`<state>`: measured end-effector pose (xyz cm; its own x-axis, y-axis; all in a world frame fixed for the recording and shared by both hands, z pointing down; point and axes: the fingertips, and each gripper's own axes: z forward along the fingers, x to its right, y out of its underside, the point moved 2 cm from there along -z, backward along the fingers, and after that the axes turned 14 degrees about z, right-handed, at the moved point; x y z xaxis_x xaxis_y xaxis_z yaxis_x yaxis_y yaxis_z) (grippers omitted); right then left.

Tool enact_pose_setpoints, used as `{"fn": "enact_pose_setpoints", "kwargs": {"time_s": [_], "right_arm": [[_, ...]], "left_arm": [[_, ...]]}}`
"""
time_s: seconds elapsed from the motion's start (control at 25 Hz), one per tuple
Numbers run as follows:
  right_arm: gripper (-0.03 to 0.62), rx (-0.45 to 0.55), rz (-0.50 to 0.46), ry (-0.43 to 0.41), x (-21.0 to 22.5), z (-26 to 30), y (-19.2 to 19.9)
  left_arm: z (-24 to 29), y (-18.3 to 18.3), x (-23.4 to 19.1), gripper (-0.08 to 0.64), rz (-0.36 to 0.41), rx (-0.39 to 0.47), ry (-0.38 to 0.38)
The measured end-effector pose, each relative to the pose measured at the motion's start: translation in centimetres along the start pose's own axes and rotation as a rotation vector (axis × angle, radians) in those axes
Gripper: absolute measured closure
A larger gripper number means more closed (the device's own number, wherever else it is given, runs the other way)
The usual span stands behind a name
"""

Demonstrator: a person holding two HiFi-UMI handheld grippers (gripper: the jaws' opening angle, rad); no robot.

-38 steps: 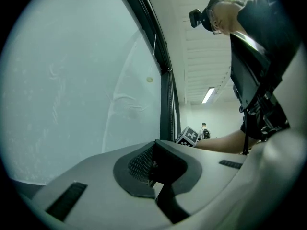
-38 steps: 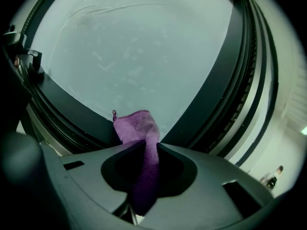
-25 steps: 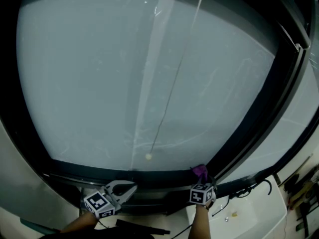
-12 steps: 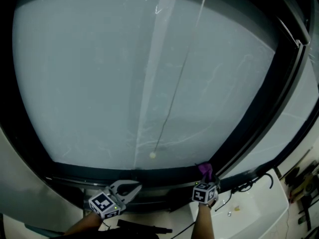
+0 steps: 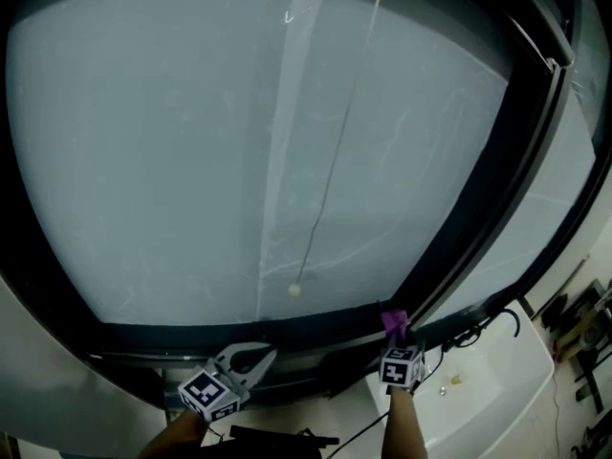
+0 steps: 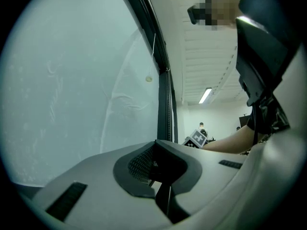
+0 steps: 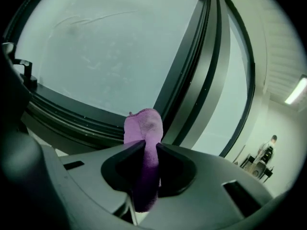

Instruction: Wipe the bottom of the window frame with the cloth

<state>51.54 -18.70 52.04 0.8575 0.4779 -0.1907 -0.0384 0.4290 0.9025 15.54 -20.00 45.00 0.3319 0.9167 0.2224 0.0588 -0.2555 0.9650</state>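
- Right gripper clamped on the purple cloth, with the folded end poking out past the jaws.
- Cloth end up against the right end of the window frame bottom rail, in the corner beside the dark upright.
- Left gripper closed on nothing, held low near the middle of the rail.
- Cord bead hanging before the glass, just above the rail.

- The lower part of the cloth is hidden between the jaws of the right gripper.
- The window frame is cut off at the edges of the head view.
- The small bits on the white ledge are too small to tell.
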Motion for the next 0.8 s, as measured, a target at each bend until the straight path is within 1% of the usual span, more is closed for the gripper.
{"fn": "enact_pose_setpoints", "kwargs": {"time_s": [0.08, 0.12, 0.2, 0.28, 0.36, 0.44, 0.56, 0.72, 0.8], "right_arm": [[0.522, 0.004, 0.016, -0.013, 0.5, -1.2, 1.2], [0.521, 0.008, 0.042, -0.026, 0.7, -1.9, 1.9], [0.52, 0.023, 0.124, -0.073, 0.7, -3.5, 3.2], [0.52, 0.061, 0.241, -0.16, 0.4, -5.6, 4.1], [0.52, 0.11, 0.35, -0.253, -0.6, -8.1, 4.7], [0.52, 0.159, 0.408, -0.305, -1.5, -10.4, 5.1], [0.522, 0.22, 0.431, -0.341, -1.9, -12.6, 4.6], [0.522, 0.305, 0.375, -0.376, -2.8, -14.5, 2.5], [0.523, 0.347, 0.348, -0.392, -3.6, -15.8, 1.3]], "left_arm": [[0.0, 0.0, 0.1, 0.558, -0.003, 0.007, 0.005], [0.0, 0.0, 0.1, 0.558, -0.005, 0.011, 0.007], [0.0, 0.0, 0.0, 0.558, -0.009, 0.023, 0.008], [0.0, 0.0, 0.0, 0.558, -0.016, 0.032, 0.007], [-0.2, 0.0, 0.2, 0.558, -0.026, 0.022, 0.013], [-0.5, -0.1, 0.3, 0.558, -0.04, -0.001, 0.022], [-0.5, -0.3, 0.1, 0.558, -0.05, -0.001, 0.012], [-0.1, -0.2, -0.1, 0.558, -0.029, 0.001, 0.007], [0.0, -0.2, -0.1, 0.558, -0.06, 0.01, 0.009]]}}
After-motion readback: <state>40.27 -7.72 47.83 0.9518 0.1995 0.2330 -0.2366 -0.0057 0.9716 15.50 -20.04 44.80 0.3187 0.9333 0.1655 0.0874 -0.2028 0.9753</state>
